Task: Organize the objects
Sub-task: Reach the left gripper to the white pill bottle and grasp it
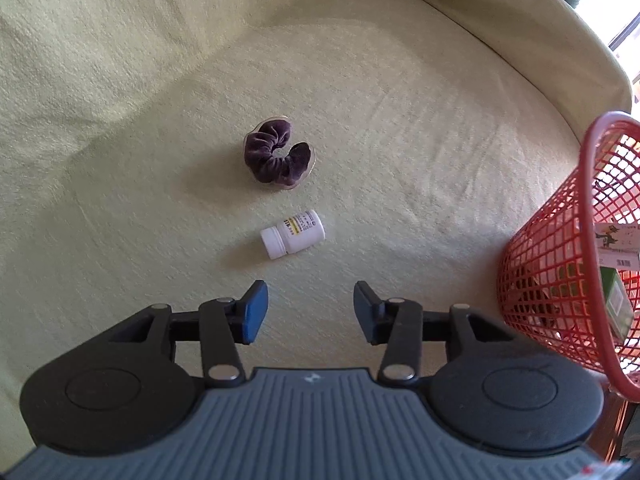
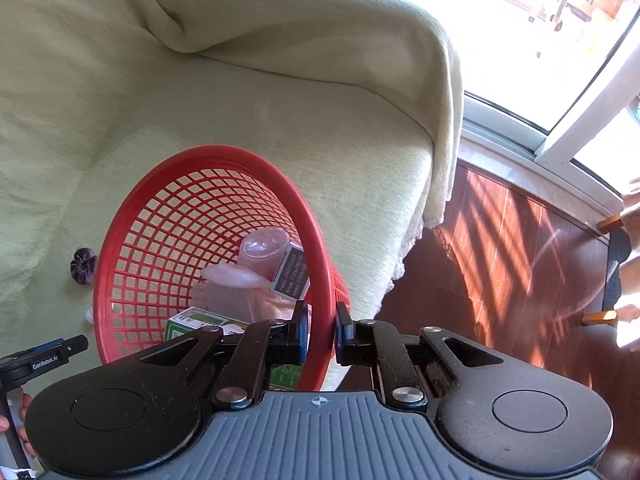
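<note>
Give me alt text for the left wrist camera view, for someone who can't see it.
The open left gripper hovers over a pale green blanket, aimed at a small white plastic pill bottle lying on its side. A purple velvet scrunchie lies just beyond; a red mesh plastic basket stands at right.

White pill bottle (image 1: 292, 234) on side – purple scrunchie (image 1: 277, 157) beyond.

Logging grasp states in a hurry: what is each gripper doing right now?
Left gripper: open, empty, above the white bottle.
Right gripper: jaws shut on the red basket rim.
</note>
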The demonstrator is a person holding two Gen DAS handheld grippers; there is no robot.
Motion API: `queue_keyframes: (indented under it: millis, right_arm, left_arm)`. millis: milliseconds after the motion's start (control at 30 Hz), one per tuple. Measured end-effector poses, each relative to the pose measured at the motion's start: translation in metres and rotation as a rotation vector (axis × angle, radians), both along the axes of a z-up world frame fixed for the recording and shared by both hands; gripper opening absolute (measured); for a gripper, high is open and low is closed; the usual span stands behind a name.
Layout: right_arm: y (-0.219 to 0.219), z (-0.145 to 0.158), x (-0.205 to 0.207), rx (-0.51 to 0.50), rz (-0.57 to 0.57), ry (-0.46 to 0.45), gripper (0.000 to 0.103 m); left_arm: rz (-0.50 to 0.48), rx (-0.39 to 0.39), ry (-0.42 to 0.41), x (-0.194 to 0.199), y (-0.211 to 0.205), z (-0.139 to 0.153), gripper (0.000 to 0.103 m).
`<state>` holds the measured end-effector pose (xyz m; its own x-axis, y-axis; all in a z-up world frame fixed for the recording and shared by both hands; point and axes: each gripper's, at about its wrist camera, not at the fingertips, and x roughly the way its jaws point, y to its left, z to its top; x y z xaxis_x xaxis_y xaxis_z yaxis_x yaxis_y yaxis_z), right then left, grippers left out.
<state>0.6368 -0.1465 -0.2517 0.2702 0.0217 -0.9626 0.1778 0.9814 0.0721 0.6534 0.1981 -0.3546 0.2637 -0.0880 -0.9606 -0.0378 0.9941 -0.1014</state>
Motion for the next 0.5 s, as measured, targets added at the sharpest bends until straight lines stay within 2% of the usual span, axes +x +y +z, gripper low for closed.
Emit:
queue_keyframes:
  millis: [267,500]
  right_arm:
    - [-0.026,0.006,-0.011,-0.035,-0.048,0.021,0.009]
    - [-0.036,0.006,-0.011,-0.014,-0.07,0.034,0.007]
  left_arm:
    - [0.05,-0.004,-0.004,0.015,0.0,-0.019,0.043]
    - [0.116,0.015,0.008,0.037,-0.001,-0.039,0.047]
